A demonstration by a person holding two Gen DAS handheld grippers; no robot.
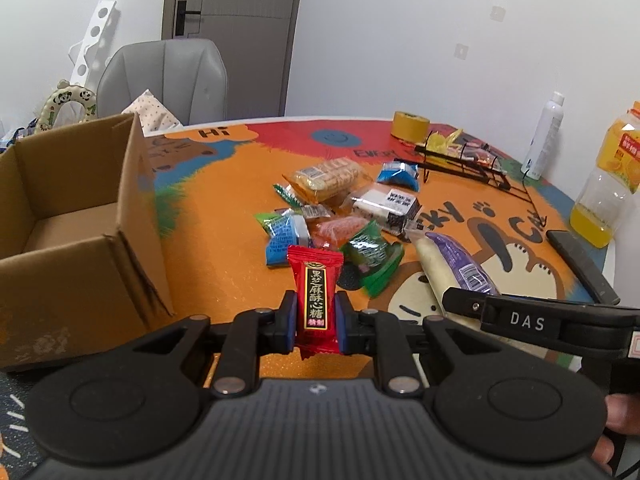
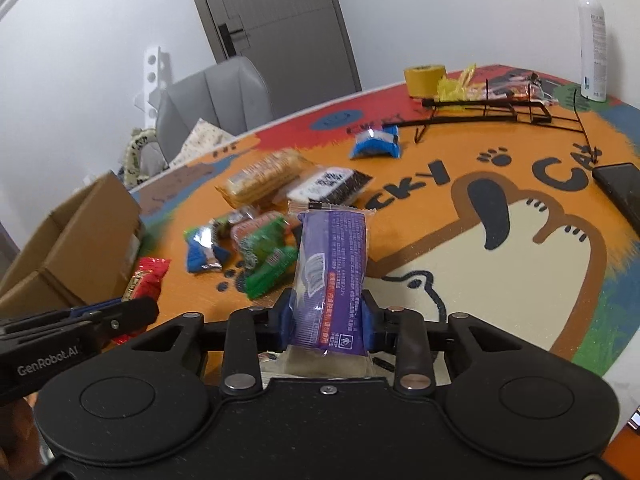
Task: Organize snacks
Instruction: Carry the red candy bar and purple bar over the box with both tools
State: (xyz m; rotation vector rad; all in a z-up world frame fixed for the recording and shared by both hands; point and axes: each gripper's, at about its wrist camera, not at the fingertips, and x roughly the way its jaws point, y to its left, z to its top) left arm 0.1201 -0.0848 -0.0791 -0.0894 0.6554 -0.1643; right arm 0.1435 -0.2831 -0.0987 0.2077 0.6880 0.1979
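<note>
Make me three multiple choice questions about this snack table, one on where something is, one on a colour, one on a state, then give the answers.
1. Where is the open brown cardboard box?
A. at the table's left edge
B. beside the juice bottle
C. on the chair

2. What colour is the wrapped candy in the left gripper?
A. blue
B. red
C. yellow

3. What is the right gripper doing?
A. open, holding nothing
B. clamped on the purple snack packet
C. clamped on the tape roll

Answers: 1 A, it sits left of the snack pile. 2 B, red wrapper between the pads. 3 B, pads press the packet's sides.
</note>
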